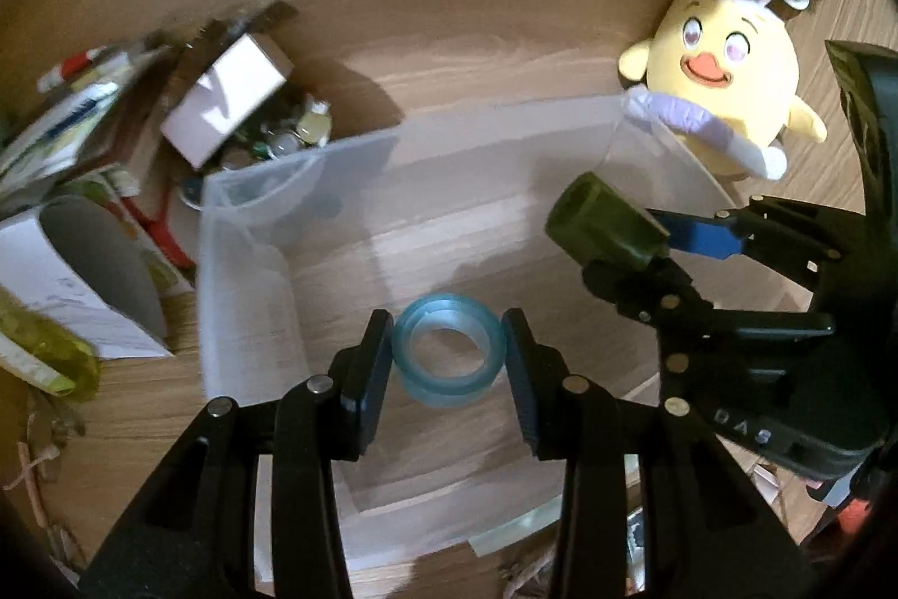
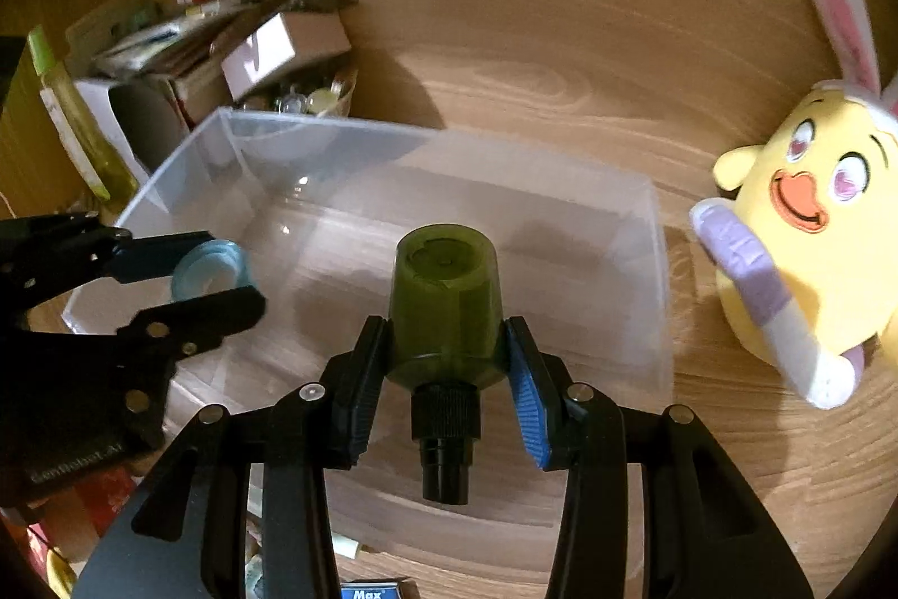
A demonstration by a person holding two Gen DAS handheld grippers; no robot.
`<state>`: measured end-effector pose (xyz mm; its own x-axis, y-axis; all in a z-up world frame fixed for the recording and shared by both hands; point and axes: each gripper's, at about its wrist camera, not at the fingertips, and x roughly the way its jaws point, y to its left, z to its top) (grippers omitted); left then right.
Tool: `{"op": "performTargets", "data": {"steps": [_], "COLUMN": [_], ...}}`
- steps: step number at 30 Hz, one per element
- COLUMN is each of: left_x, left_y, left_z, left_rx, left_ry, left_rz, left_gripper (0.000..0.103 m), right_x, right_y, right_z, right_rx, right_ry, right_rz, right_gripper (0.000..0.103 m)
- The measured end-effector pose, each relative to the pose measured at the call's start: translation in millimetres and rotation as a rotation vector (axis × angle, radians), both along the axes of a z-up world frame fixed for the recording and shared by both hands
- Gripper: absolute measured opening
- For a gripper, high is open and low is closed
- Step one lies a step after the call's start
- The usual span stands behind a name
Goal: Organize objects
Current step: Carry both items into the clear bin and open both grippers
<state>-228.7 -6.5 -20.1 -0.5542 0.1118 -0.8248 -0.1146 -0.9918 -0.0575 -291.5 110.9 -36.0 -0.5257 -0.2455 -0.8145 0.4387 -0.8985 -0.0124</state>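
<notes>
Yellow plush chick with white rabbit ears [image 2: 808, 228] running off right edge in right wrist view. Cluttered cardboard boxes of small items [image 1: 185, 105] at far left smearing into blur, contents unreadable. Blue-labelled box [image 2: 367, 590] getting cut by near edge.

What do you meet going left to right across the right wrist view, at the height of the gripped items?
Left gripper holding the blue tape roll → green bottle clamped in the right gripper, above the clear plastic bin → yellow plush chick with bunny ears.
</notes>
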Motion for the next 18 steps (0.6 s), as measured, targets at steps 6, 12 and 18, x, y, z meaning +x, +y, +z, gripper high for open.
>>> {"op": "performTargets", "data": {"steps": [6, 12, 18], "left_x": [-1, 13, 50], "left_y": [1, -6, -15], "left_z": [-2, 16, 48], "left_rx": [0.018, 0.005, -0.018], "left_ry": [-0.035, 0.020, 0.139], "left_rz": [-0.019, -0.002, 0.011], "left_gripper": [0.040, 0.060, 0.079], "right_x": [1, 15, 43], "right_y": [-1, -1, 11], "right_z": [0, 17, 49], "right_rx": [0.026, 0.039, 0.005], "right_ry": [0.005, 0.061, 0.151], "right_rz": [-0.011, -0.001, -0.010], "right_gripper": [0.039, 0.049, 0.061]}}
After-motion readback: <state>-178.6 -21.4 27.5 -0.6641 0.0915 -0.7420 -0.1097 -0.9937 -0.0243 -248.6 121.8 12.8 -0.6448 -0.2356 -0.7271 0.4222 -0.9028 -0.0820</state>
